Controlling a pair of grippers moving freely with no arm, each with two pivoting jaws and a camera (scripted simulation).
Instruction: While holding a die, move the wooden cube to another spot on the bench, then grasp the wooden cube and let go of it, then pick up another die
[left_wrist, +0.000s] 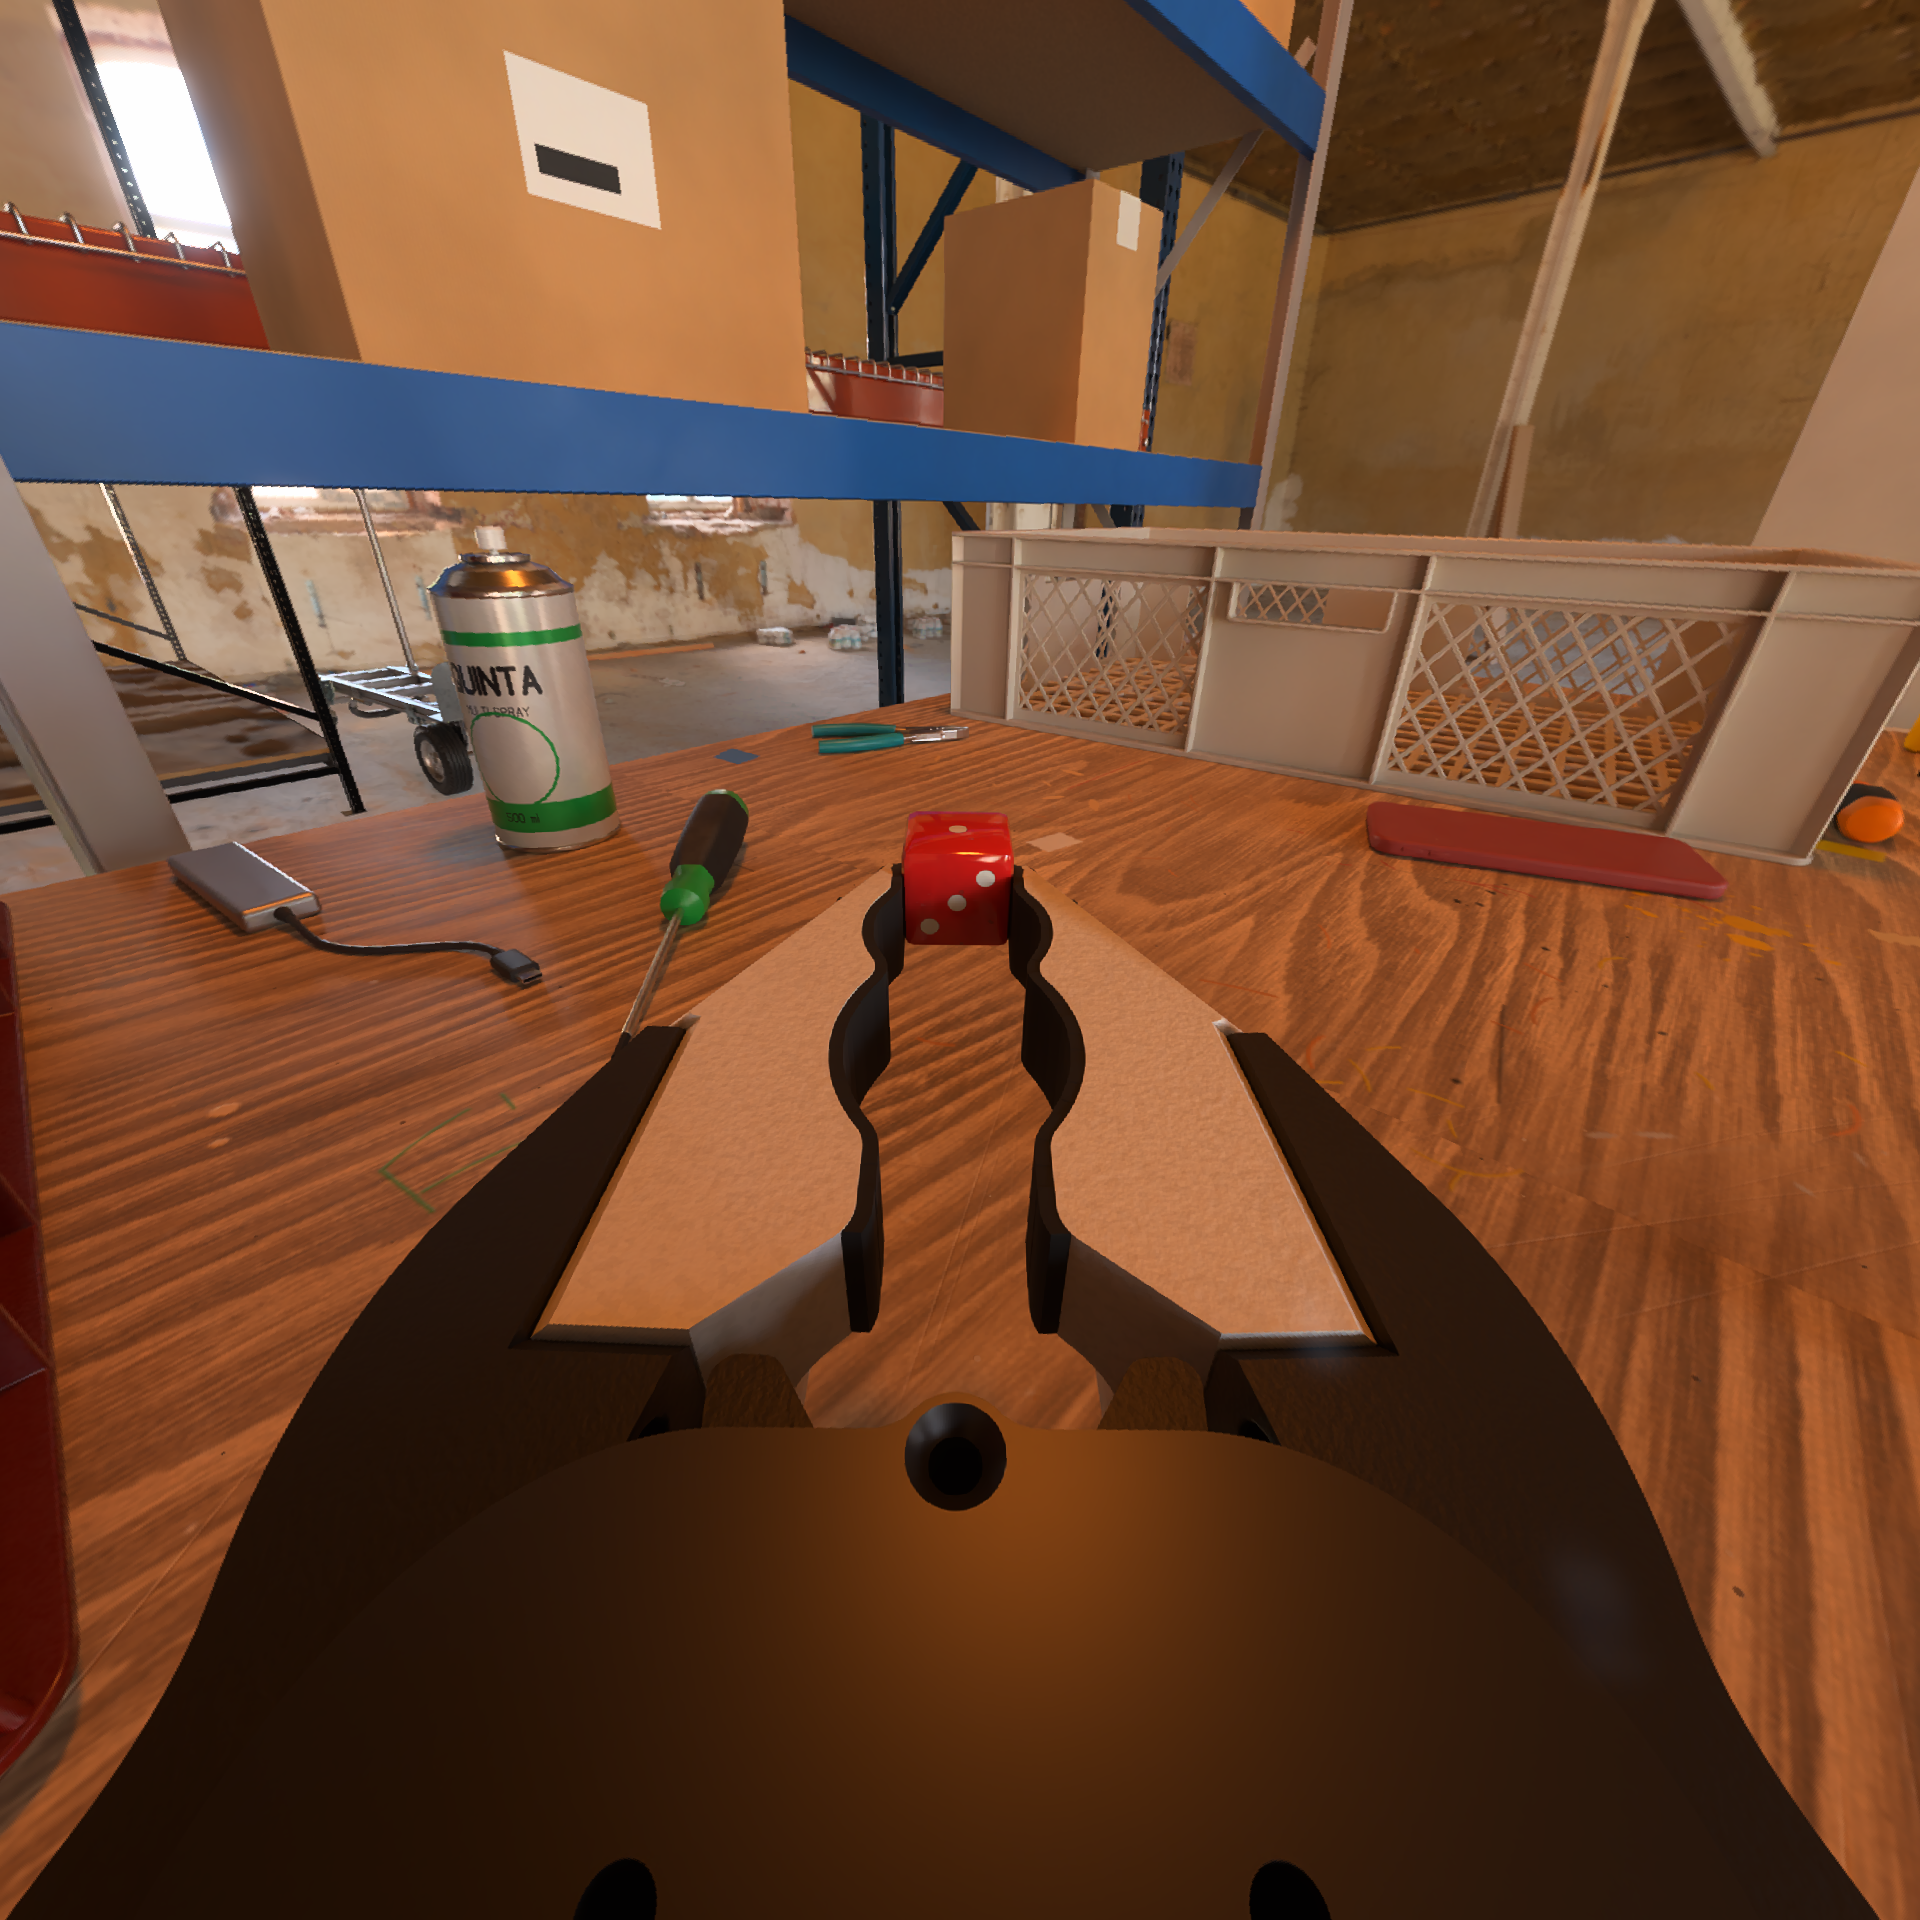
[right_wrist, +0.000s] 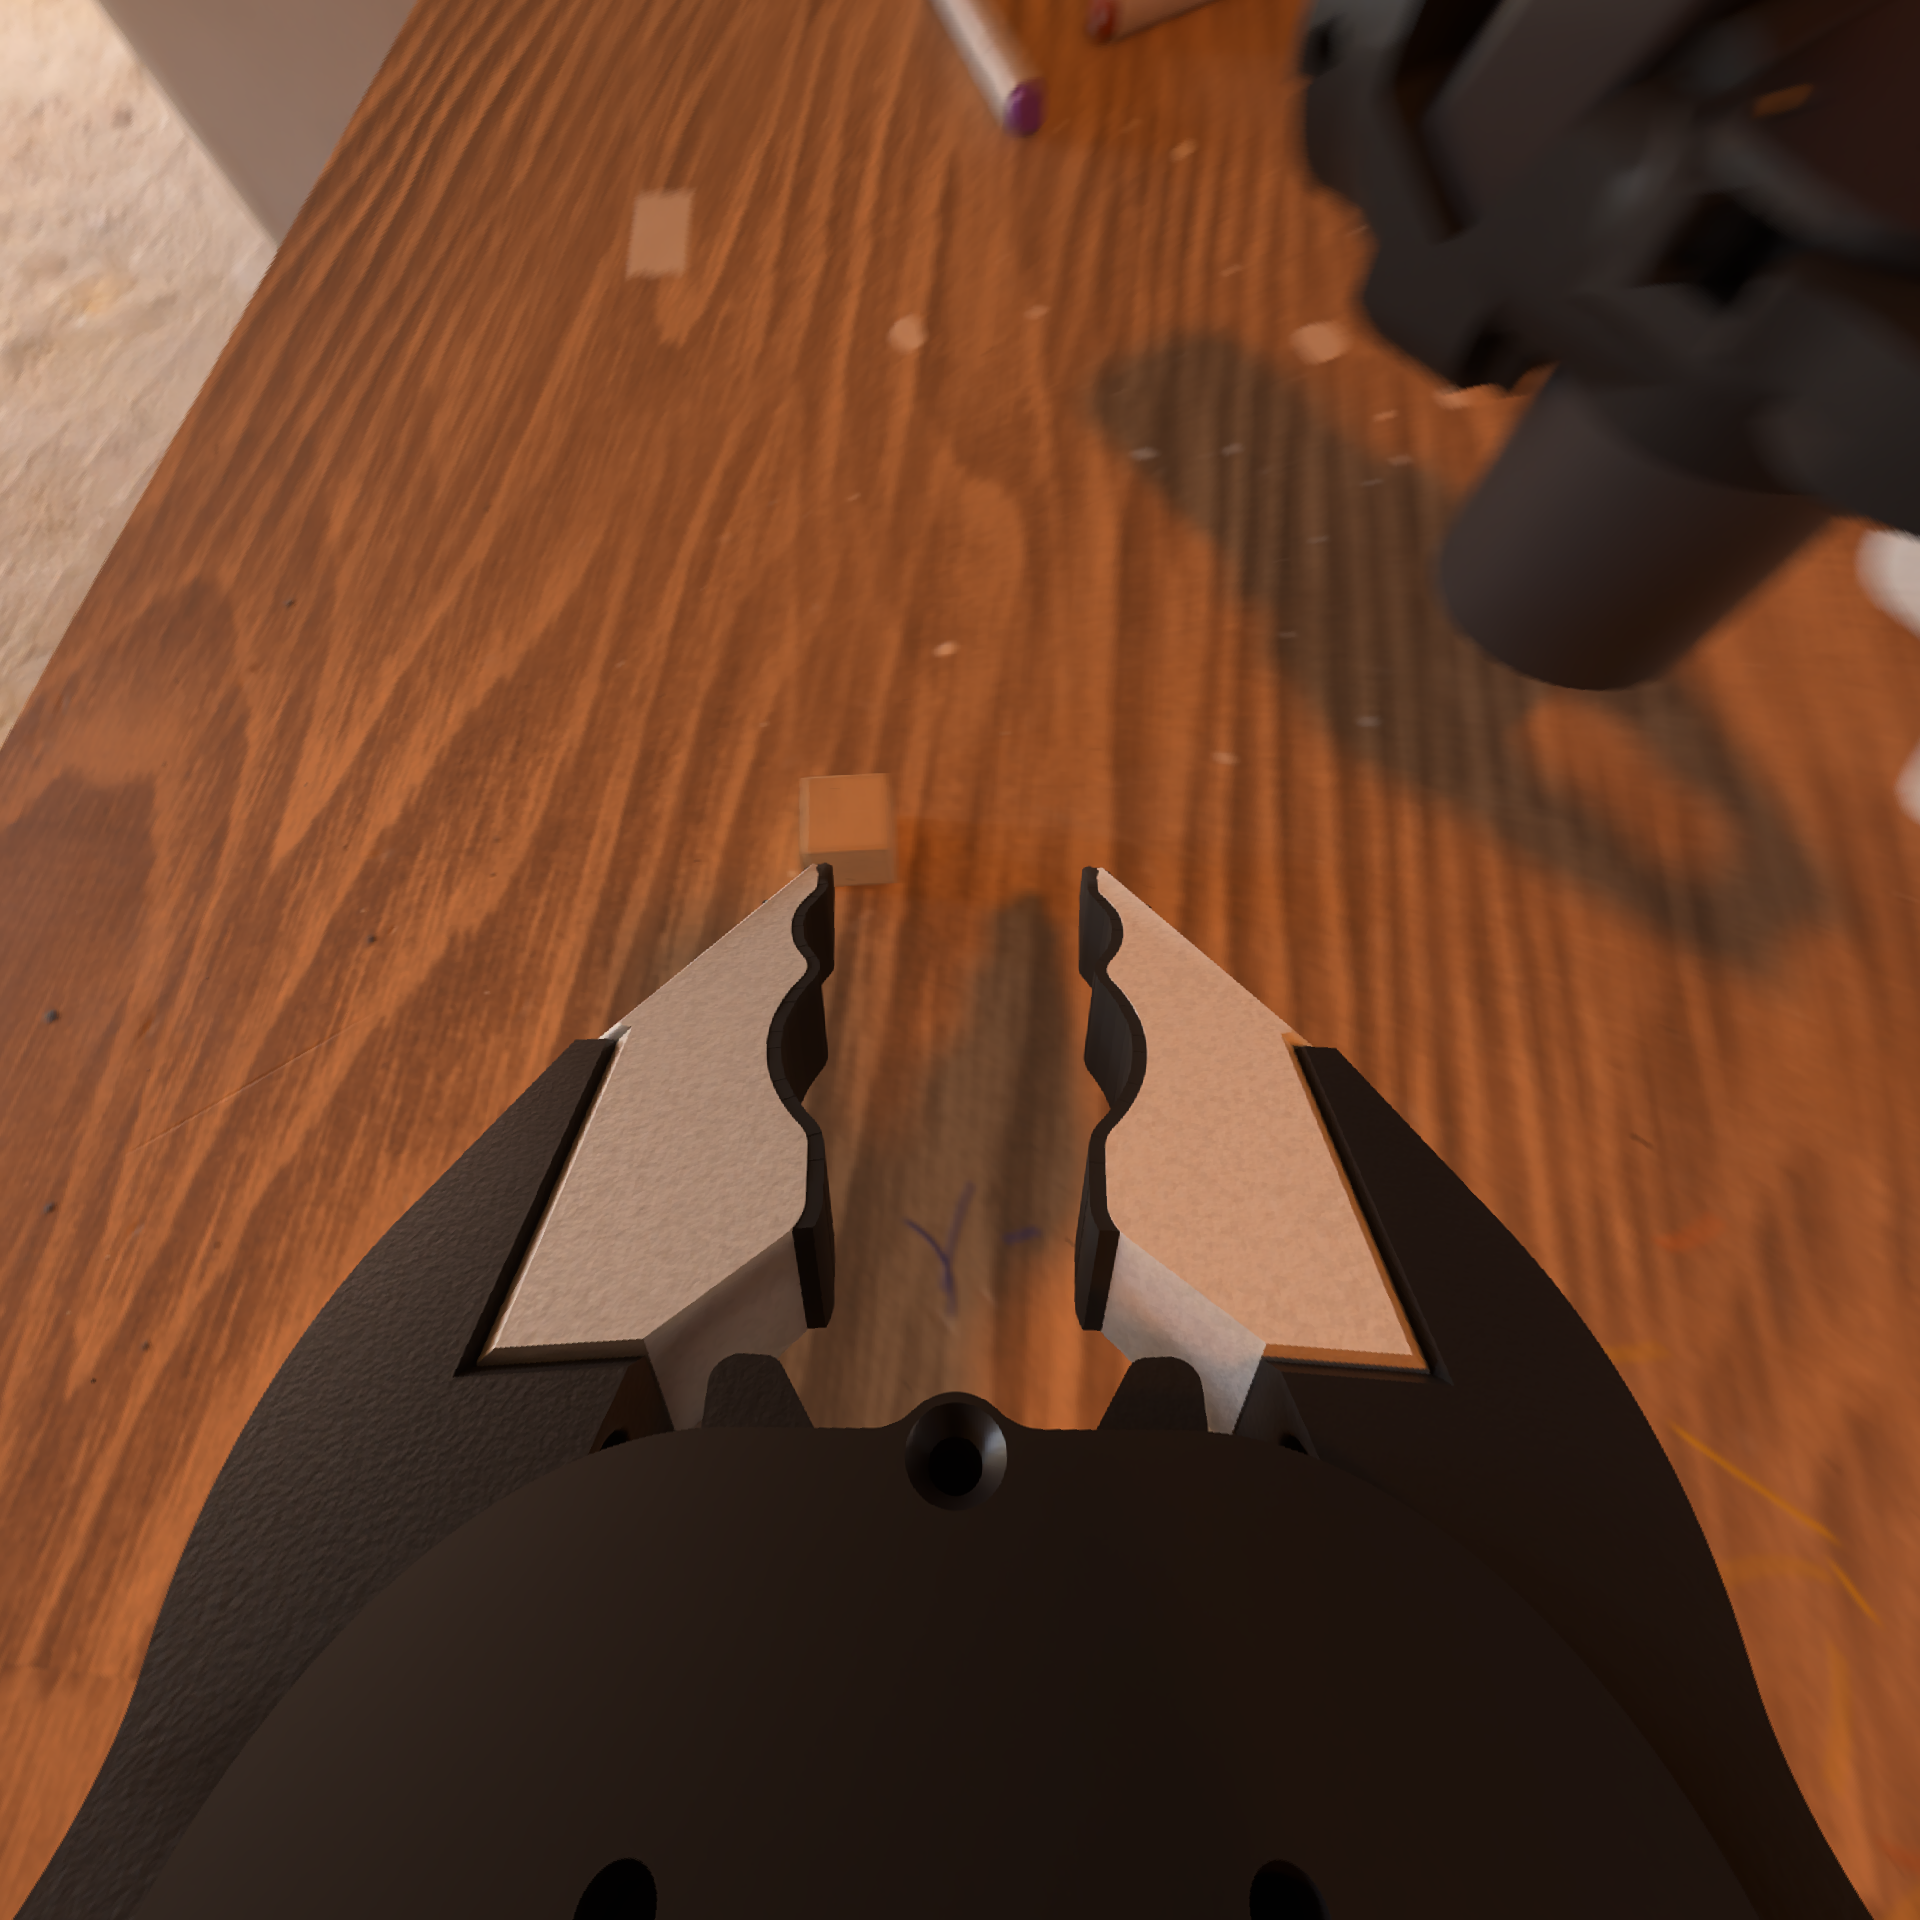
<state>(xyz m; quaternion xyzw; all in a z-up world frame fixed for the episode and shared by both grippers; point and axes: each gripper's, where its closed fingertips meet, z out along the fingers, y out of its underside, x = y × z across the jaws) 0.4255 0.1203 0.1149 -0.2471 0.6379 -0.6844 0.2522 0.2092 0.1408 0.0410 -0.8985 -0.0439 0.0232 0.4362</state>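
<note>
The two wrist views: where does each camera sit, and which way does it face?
Left wrist view: on the left tool, low, facing along the bench toward the crate; its fingers clamp the red die.
Right wrist view: on the right tool, tilted down at the wooden cube; fingers apart.
Shared: the bench; the dark body is probably the left tool.

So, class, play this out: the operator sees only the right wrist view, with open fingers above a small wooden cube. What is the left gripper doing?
Observer: The left gripper is shut on a red die at its fingertips.
Operator: What lies ahead of it?
Observer: A green-handled screwdriver on the bench, left of the die.
Operator: Anything big behind that?
Observer: A beige lattice crate stands at the far right, and a red pad lies in front of it.
</note>
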